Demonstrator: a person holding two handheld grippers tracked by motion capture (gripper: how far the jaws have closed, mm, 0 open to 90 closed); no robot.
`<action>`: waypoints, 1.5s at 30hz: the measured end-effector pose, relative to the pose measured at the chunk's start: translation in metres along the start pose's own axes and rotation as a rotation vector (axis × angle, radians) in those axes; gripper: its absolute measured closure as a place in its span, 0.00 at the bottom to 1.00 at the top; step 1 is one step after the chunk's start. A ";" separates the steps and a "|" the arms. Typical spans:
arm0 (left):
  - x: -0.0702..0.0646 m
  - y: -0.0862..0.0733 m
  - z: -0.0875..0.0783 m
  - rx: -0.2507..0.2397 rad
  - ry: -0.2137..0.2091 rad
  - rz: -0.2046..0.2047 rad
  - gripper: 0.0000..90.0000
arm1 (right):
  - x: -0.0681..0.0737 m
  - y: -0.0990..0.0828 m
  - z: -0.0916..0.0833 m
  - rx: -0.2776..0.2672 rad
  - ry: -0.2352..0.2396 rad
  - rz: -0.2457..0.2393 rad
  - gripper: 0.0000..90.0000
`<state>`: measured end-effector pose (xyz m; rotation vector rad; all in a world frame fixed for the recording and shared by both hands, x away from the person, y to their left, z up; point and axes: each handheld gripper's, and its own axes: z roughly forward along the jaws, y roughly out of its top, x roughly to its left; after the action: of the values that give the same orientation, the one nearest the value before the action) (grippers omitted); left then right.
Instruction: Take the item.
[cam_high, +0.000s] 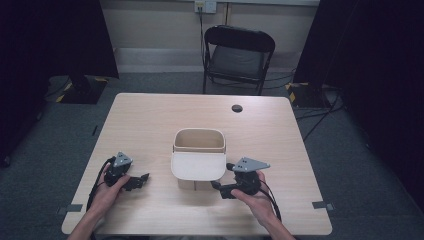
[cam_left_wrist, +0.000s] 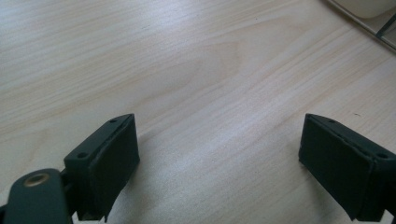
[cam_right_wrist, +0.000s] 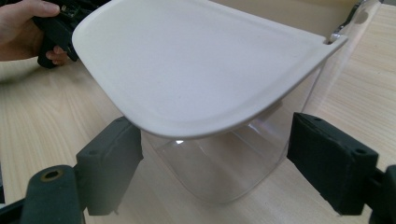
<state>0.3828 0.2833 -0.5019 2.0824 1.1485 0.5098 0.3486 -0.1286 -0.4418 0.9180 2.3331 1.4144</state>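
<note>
A big light wooden table (cam_high: 150, 120) with rounded corners stands on a grey carpet floor (cam_high: 45, 165). It has 1 small round dark hole (cam_high: 237, 108) near its far edge. Behind it stands 1 black folding chair (cam_high: 239, 55). Black curtains (cam_high: 55, 35) hang at both sides.

Both grippers' fingers (cam_left_wrist: 107, 163) apart
</note>
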 end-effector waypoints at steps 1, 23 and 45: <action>0.000 0.000 0.000 0.000 0.000 0.000 0.13 | 0.000 0.000 0.000 0.000 0.000 -0.001 0.19; 0.000 0.000 0.000 0.000 0.000 0.000 0.13 | -0.001 0.005 -0.002 -0.021 0.006 -0.003 0.22; 0.000 0.000 0.000 0.000 0.000 -0.001 0.13 | 0.000 0.011 -0.006 -0.044 0.001 -0.016 0.20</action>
<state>0.3828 0.2832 -0.5019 2.0817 1.1488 0.5095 0.3497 -0.1288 -0.4297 0.8847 2.2954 1.4534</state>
